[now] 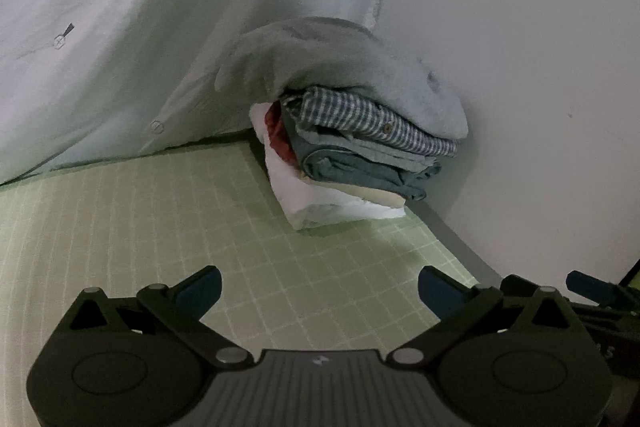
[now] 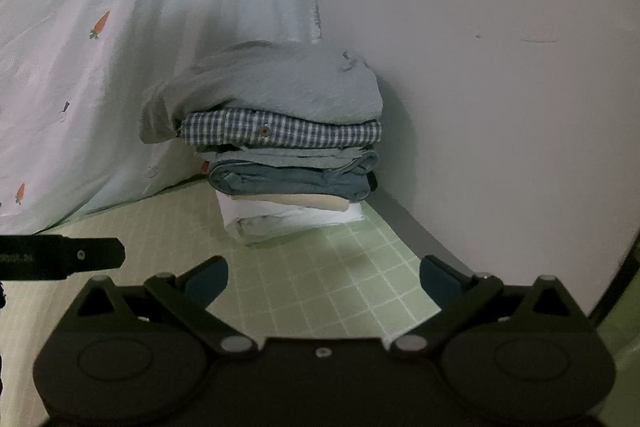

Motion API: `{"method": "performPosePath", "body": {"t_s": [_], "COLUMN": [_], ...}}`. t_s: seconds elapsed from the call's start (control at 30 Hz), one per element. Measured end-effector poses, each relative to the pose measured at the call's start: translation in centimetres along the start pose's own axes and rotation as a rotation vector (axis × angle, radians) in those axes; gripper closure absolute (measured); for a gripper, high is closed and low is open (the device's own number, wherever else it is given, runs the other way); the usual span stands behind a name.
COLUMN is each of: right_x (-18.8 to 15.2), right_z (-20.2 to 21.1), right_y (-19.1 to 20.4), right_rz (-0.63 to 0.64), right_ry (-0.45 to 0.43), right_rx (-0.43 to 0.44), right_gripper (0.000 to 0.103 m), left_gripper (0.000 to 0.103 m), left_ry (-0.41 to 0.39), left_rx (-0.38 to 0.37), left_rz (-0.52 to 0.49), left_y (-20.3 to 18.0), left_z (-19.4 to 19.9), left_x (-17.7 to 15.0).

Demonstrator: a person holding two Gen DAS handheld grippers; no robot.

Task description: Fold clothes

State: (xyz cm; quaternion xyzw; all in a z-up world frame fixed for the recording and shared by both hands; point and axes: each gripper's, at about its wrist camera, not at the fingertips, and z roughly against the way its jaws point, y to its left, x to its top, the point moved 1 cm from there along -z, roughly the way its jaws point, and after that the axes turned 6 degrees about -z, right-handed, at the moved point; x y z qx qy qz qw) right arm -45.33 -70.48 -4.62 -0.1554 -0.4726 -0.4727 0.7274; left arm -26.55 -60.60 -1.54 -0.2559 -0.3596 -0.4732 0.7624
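Landmark: stack of folded clothes (image 2: 288, 155), standing in the corner where the wall (image 2: 500, 87) meets the hanging carrot-print sheet (image 2: 100, 67).
Stack order, top down: grey garment (image 2: 272, 83), checked shirt (image 2: 280, 131), blue denim pieces (image 2: 292, 179), white bundle (image 2: 288, 219) at the base.
Left gripper (image 1: 320, 291): jaws spread wide, nothing held; hovering over the mat in front of the stack, apart from it.
Right gripper (image 2: 324, 283): jaws spread wide, nothing held; in front of the stack, beside the left tool.
Surface: green grid mat (image 2: 320, 287), bare between the grippers and the stack.
Risk, topple: the grey garment overhangs the stack on the sheet side, and the layers do not line up; a push there would likely slide the top pieces off.
Risk, snag: a finger reaching behind the stack could catch the hanging sheet and drag it.
Risk, unfolding: pinching one loose layer could pull a fold open.
Edges: wall right of the stack, sheet behind and left; grey ledge (image 2: 420, 227) along the wall foot.
Open room: only in front of the stack, toward the grippers.
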Motion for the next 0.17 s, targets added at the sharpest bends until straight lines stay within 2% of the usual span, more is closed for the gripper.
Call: {"method": "performPosePath", "body": {"t_s": [0.17], "right_x": [0.26], "right_z": [-0.22], "right_y": [-0.11], "right_rz": [-0.01], "right_ry": [-0.006], "right_rx": [-0.008], "right_gripper": [0.0], "left_gripper": [0.0], "left_ry": [0.002], "left_rx": [0.0], "left_rz": [-0.019], "left_y": [-0.07], "left_z": [-0.42], "left_x": [0.58]}}
